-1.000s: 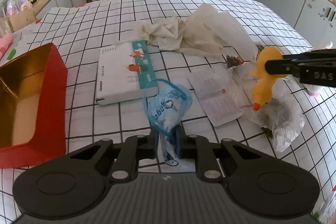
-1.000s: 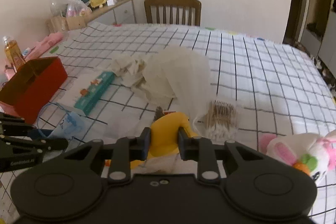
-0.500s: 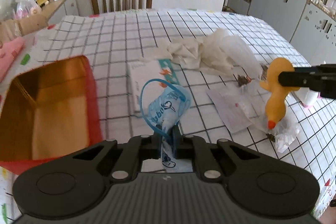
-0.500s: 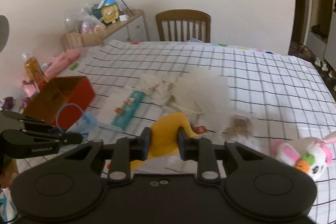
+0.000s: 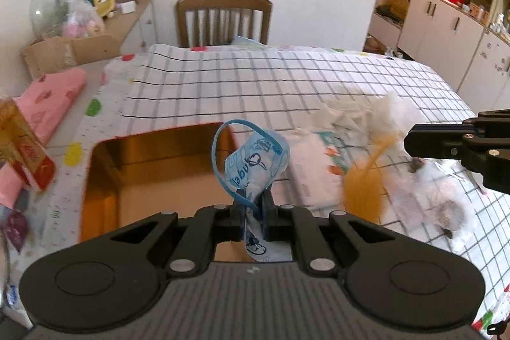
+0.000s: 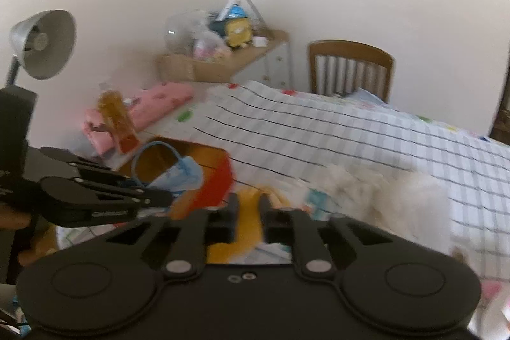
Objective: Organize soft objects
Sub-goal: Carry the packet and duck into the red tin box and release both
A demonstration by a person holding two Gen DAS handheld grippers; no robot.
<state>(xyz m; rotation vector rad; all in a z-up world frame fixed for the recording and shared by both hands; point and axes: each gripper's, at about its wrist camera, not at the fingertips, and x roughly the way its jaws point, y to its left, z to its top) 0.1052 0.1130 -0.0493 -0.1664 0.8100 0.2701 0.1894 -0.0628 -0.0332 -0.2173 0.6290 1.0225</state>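
A blue face mask (image 5: pixel 255 161) is pinched in the closed left tool (image 5: pixel 251 212), directly above the red box (image 5: pixel 153 174); a blurred yellow duck (image 6: pixel 245 212), at three o'clock, is between the right tool's (image 6: pixel 247 209) just-closed jaws.

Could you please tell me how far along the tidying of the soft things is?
Nothing shows inside the red box yet. In hand: the left gripper holds the blue mask over it; the right gripper carries the yellow duck. The white cloth is still on the table.
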